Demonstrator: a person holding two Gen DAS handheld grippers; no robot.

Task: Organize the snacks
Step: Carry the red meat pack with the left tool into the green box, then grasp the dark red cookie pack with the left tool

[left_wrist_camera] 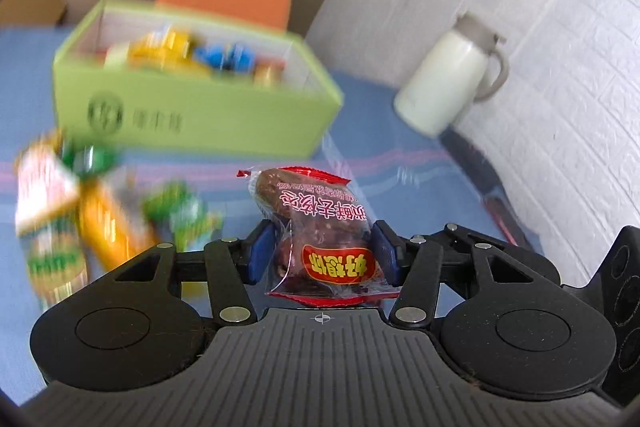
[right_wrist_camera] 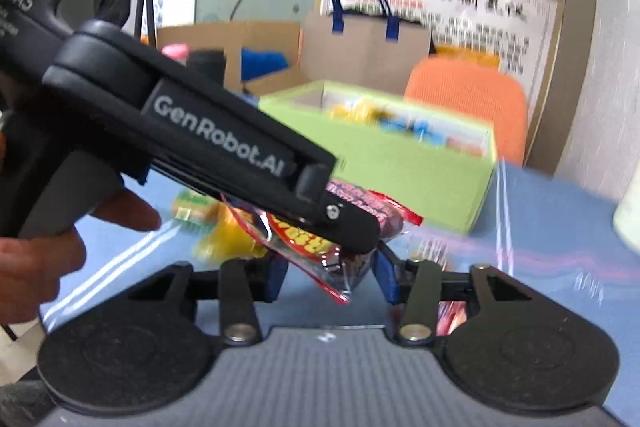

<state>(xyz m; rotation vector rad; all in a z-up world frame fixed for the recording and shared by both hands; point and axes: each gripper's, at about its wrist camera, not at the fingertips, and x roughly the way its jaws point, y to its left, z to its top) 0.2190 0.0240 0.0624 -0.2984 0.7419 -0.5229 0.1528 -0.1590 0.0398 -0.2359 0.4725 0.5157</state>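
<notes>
Snack packet (left_wrist_camera: 326, 239): red-and-clear wrapper, lower centre of the left wrist view, raised above the blue counter (left_wrist_camera: 400, 155).
Left claw (left_wrist_camera: 324, 253): blue pads pinched the packet's sides.
Right claw (right_wrist_camera: 332, 277): spread, just below the left device, nothing between its pads.
Green box (left_wrist_camera: 192, 107): upper left, snacks inside.
Loose snacks (left_wrist_camera: 96, 211): lower left, blurred.
White jug (left_wrist_camera: 448, 75): right, near the wall.

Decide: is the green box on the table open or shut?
Open. The green box has no lid on it, and its snack packets show over the rim.
</notes>
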